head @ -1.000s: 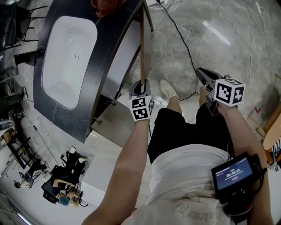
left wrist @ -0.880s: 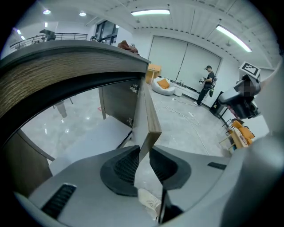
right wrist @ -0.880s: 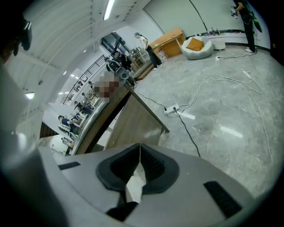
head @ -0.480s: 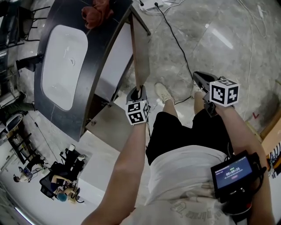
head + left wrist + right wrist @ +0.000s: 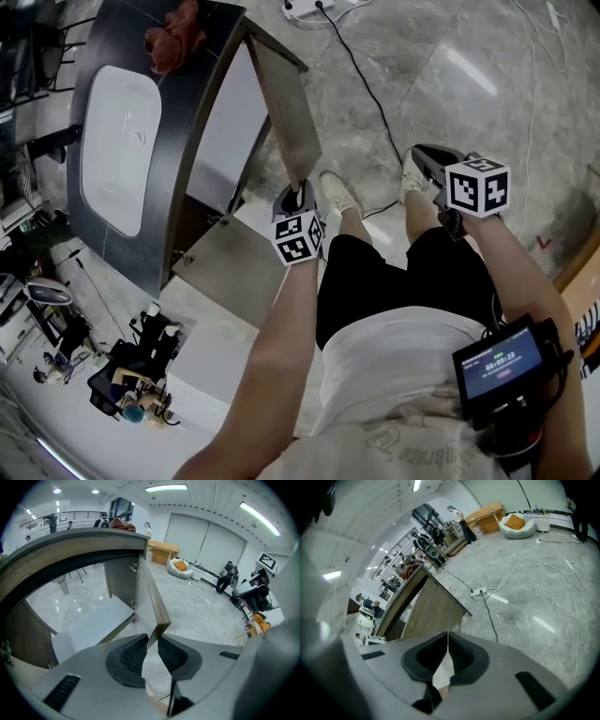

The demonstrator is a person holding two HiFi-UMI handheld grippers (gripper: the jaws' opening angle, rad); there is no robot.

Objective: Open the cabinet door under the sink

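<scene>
- The cabinet door (image 5: 286, 108) under the sink (image 5: 111, 150) stands well out from the cabinet. It is a stiff, flat wooden panel, probably light on its hinges and best held at the free edge.
- The left gripper (image 5: 152, 641) pinches the door's lower free corner.
- The right gripper (image 5: 446, 641) has its jaws together, empty, over the floor (image 5: 487, 103).
- Obstacles: a second open door (image 5: 230, 272), a cable (image 5: 370, 84), and the person's shoe (image 5: 336, 192) near the door's swing.

Bright, even indoor light. Ceiling strip lights (image 5: 161, 487) overhead; pale glare streaks on polished floor (image 5: 469, 73). Dim inside cabinet (image 5: 192, 225), shadowed under worktop (image 5: 183, 103). Both gripper views heavy fisheye, dark corners, straight edges bowed. Nearest foreground soft; distance reasonably sharp. Head view clear, little blur.
</scene>
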